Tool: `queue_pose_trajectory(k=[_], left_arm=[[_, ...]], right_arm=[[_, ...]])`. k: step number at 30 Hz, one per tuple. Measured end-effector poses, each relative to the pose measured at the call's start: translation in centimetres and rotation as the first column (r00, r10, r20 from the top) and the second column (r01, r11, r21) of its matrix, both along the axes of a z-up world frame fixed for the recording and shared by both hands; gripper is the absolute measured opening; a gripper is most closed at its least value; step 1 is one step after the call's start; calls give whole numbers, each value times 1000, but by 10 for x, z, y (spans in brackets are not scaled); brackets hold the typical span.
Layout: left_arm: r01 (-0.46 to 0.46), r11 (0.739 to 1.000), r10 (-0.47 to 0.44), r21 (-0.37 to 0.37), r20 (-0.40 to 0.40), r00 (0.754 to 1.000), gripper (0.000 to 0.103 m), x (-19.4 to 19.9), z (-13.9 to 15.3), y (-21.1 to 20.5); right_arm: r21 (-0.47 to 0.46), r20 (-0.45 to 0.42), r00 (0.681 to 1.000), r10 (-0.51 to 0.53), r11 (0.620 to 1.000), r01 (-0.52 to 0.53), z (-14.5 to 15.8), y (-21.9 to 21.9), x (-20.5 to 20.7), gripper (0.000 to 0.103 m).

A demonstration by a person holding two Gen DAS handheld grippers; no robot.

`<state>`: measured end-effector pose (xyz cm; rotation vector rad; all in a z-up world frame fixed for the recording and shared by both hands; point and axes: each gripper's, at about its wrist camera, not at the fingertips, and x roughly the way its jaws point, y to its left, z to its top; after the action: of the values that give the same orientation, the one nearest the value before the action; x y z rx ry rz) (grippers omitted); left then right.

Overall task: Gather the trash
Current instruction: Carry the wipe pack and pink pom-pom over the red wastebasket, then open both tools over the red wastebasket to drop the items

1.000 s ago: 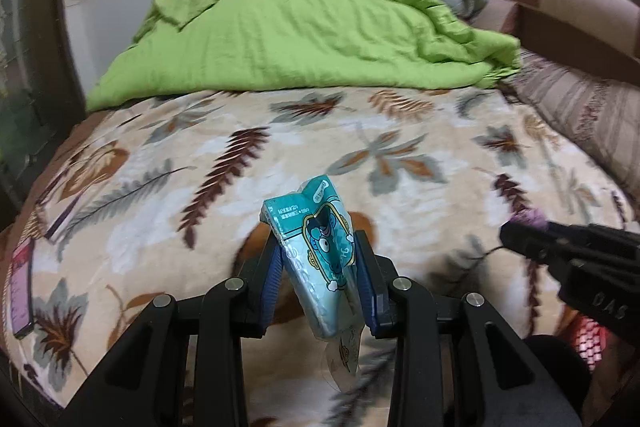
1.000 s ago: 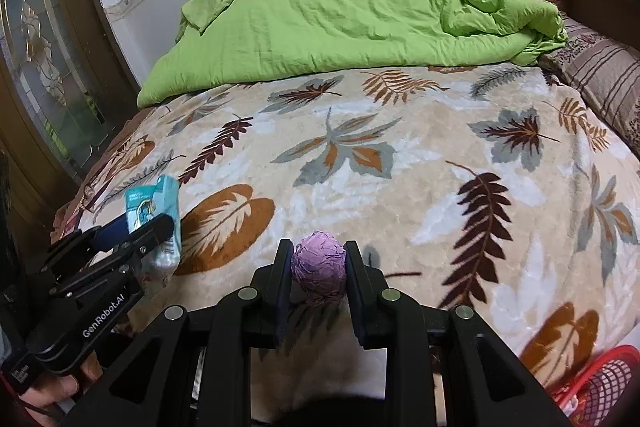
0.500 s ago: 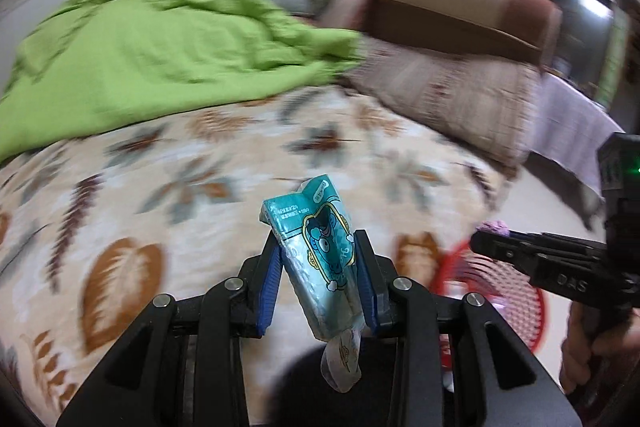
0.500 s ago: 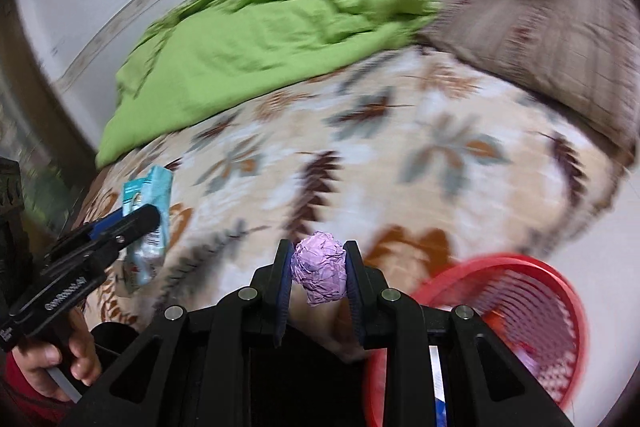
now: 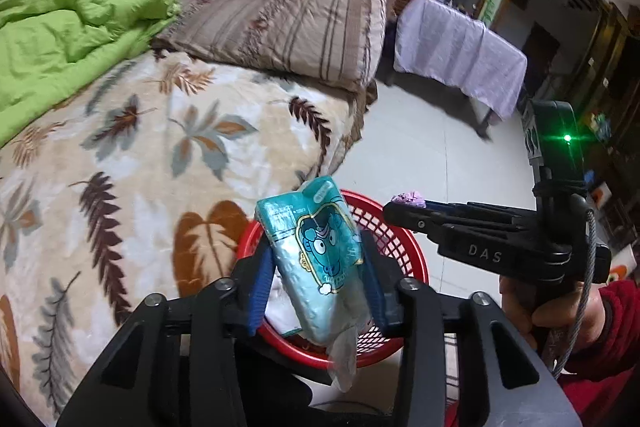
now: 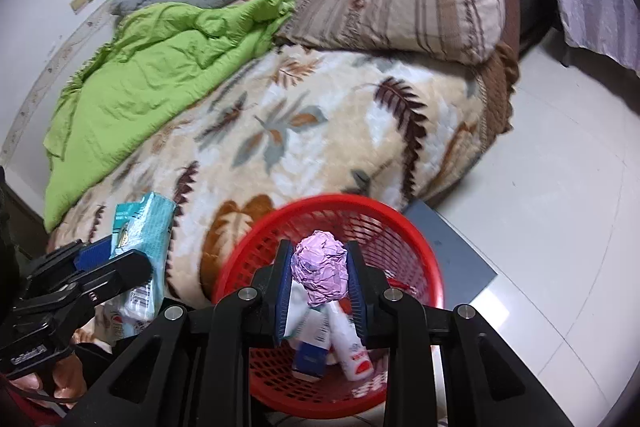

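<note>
Over the red basket (image 6: 340,201), teal pack (image 5: 316,267) loose within just-opening left tool (image 5: 316,251), purple wad (image 6: 319,271) pinched in just-easing right tool (image 6: 319,251).

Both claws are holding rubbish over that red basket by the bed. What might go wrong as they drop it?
The left gripper, jaws just opening, has the teal packet between them, near the red basket rim beside the bed; it might fall outside. The purple paper ball in the right gripper could bounce off the bottles already inside.
</note>
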<state>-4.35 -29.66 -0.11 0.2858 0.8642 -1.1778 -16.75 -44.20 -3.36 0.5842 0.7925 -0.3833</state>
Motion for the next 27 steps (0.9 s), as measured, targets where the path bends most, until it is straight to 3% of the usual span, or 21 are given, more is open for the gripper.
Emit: queue_pose_trajectory(k=[3,6,8,10,12,14,17,19,20,27], left_arm=[[-5,1000,5,16,-2,1000,58,0,-5,-2],[-23,1000,23,2,20,1000,67,-1,-1,1],[-42,999,43,-10,22,999,67,1,3,6],[-71,997,72,-24,33,997,69,4,8,15],[-118,992,121,-35,70,990,79,7,13,29],[-167,985,172,-48,107,979,83,10,18,44],[-245,968,251,-60,150,956,89,17,24,71],[-309,949,314,-61,171,934,90,23,26,92],[-343,937,348,-60,186,919,91,26,26,102],[-531,847,515,-26,288,807,95,36,22,152]], right_arm=[[14,-26,999,-27,1000,27,-6,-6,-2,49],[-13,-15,1000,-24,1000,24,-1,-5,-2,56],[-40,-12,999,-35,999,34,5,-1,-2,59],[-95,-25,998,-57,994,54,13,6,2,64],[-188,-48,994,-102,978,91,23,17,6,82],[-277,-52,990,-133,954,113,34,30,10,91],[-384,-49,989,-139,917,110,49,55,21,94],[-400,-62,988,-138,911,102,51,67,27,97],[-414,-77,986,-148,904,103,51,74,30,102],[-516,-76,989,-125,854,69,54,121,33,102]])
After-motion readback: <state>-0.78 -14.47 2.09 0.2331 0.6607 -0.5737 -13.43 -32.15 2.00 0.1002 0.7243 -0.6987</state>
